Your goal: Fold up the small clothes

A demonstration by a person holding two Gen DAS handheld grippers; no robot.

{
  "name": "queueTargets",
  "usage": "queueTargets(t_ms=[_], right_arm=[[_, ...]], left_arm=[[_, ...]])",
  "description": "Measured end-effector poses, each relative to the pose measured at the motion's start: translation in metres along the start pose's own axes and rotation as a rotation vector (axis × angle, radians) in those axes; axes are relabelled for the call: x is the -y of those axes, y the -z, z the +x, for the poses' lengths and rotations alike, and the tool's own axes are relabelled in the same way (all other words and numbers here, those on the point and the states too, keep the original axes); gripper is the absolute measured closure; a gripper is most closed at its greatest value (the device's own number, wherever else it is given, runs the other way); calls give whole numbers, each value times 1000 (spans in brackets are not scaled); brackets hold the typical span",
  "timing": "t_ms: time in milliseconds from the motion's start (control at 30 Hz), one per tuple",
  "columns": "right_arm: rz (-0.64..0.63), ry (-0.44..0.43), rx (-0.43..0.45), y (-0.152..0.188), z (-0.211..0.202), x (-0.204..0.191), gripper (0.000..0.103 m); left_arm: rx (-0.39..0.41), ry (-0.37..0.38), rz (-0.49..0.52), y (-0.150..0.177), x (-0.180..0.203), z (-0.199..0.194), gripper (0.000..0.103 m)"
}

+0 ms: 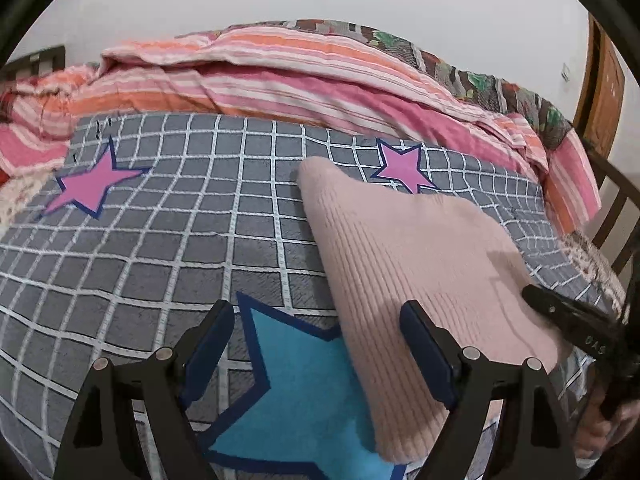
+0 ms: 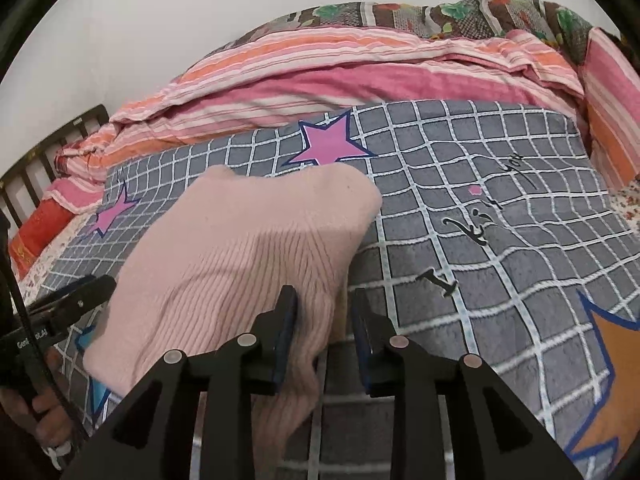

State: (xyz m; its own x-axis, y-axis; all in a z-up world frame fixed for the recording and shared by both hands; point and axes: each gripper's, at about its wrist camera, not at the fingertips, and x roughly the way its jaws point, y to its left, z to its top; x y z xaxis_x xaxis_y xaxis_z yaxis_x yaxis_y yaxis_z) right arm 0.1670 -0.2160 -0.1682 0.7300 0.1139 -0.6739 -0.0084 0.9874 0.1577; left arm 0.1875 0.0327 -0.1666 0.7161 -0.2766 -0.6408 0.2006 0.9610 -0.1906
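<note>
A grey checked bedspread (image 1: pixel 160 240) printed with pink and blue stars fills most of both views, with a pink-and-orange striped quilt (image 1: pixel 280 76) bunched along its far side across the upper part of each frame. On the bedspread lies the task's thing, a pale pink ribbed knit garment (image 1: pixel 400 248): in the left wrist view it runs from the centre down toward the lower right, and in the right wrist view it covers the centre-left (image 2: pixel 240 248), already doubled into a compact slab with one narrow end pointing away. The left gripper (image 1: pixel 320 352) sits at the bottom of its own frame with its jaws spread wide and nothing between the pads; one finger stands over the blue star, the other over the garment's near edge. The right gripper (image 2: pixel 324 328) is at the bottom centre of its frame, jaws narrowly parted, with the garment's right-hand edge running into the gap; whether the pads pinch the cloth or merely flank it I cannot tell. The risk, as I judge it, lies here: if that edge is caught on a pad, pulling away would drag the soft knit and spoil the fold, and the wide left claw could snag the near edge likewise.
</note>
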Motion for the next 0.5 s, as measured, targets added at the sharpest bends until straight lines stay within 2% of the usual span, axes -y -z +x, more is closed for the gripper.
queueTargets(t_ms=[100,233,333,433,500], right_arm=[[-9,12,-28,4,-8,-4,75],[17,22,-64,9,-20,0,62],[59,18,-99,10,-30,5,60],[63,37,-103,7,-48,7,58],[58,62,-91,5,-63,6,54]], left_arm=[[-34,4,-18,0,2,-4,20],[-59,-15,-25,1,12,-16,20],[-45,-65,-4,-1,25,-34,19],[-46,-75,-15,-7,32,-57,19],[-36,-80,-27,-10,35,-71,19]])
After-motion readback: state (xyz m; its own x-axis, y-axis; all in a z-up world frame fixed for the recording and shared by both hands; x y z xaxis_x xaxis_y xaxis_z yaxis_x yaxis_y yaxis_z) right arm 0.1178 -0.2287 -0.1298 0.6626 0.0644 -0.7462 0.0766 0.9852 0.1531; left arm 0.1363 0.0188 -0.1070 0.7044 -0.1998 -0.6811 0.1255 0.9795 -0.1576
